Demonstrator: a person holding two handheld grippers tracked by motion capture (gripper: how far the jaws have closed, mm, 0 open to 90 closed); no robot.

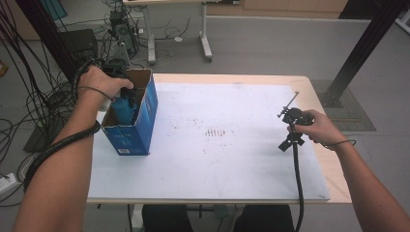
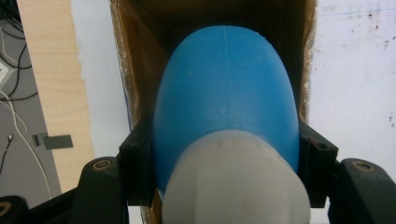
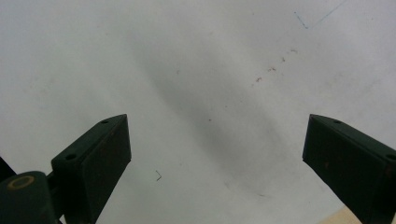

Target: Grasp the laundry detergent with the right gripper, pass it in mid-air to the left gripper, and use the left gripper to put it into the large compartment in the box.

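Blue bottle [image 2: 226,98] with a white cap sits clamped in the left tool [image 1: 123,94], already partly down inside the open cardboard box [image 1: 145,116] beneath it. Releasing it remains. Right tool [image 3: 215,154] hovers wide, empty, above the desk [image 3: 196,70].

Bare forearms; each black tool [image 1: 291,129] trails a thick black cable [image 1: 297,179].

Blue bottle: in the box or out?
Partly in: the blue bottle, clamped by the left gripper, hangs inside the open cardboard box.
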